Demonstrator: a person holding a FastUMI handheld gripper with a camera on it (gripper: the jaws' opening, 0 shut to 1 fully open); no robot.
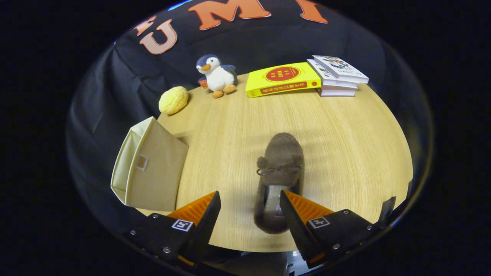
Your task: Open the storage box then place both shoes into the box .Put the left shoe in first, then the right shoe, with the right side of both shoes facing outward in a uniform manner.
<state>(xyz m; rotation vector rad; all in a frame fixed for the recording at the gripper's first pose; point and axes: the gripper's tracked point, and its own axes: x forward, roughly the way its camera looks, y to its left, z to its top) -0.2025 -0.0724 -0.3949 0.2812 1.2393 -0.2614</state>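
I have the gripper (250, 209) spread wide over the table (345, 153). The shoe (281, 168) lies between the fingers, heel by the right one, toe pointing away. The box (153, 168) sits just beyond my left finger.

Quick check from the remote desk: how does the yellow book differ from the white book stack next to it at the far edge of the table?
The yellow book is a single volume; the white book stack is several books piled up, so it stands higher. The yellow book has a bright cover with a red round emblem; the stack is pale with a printed top cover. The yellow book lies nearer the penguin toy. Both lie flat on the table, touching or nearly so. The gripper is open at the brown shoe.
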